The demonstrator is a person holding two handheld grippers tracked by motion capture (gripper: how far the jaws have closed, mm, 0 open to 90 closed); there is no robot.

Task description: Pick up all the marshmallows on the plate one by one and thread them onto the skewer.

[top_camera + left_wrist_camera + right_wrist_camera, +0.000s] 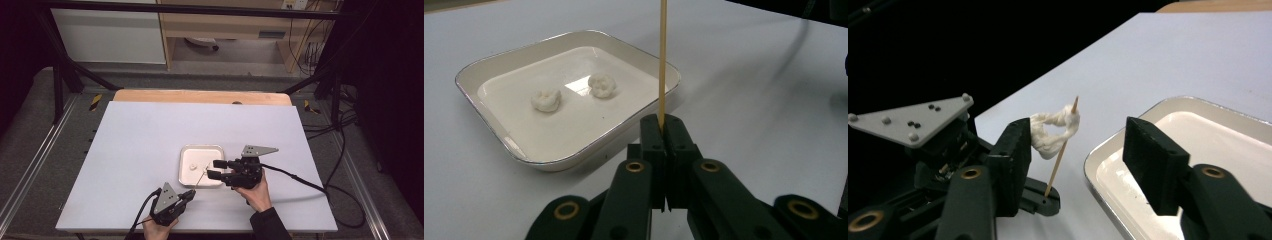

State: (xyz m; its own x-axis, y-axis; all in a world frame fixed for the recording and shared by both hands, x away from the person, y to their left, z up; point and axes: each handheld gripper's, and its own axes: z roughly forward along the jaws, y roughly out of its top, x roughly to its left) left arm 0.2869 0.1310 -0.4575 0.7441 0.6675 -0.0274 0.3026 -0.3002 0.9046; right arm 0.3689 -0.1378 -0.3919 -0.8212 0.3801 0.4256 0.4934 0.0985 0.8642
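A thin wooden skewer [662, 60] stands up from my left gripper [666, 122], which is shut on its lower end just in front of a white square tray [489, 67]. Two white doughy lumps [546, 100] [602, 85] lie in the tray. In the right gripper view a third, stretched white lump [1053, 132] is speared on the skewer's tip [1074, 102] and clings to one pad of my right gripper [1080, 145]. That gripper's jaws stand apart, and the other pad is clear of the lump. In the high view the right gripper [216, 169] hovers over the tray's right edge [222, 165].
The tray sits near the middle of a white table [135, 135], whose front edge runs just below both hands. A cable [295, 176] trails right from the right gripper. A wooden board edge [200, 96] runs along the table's far side.
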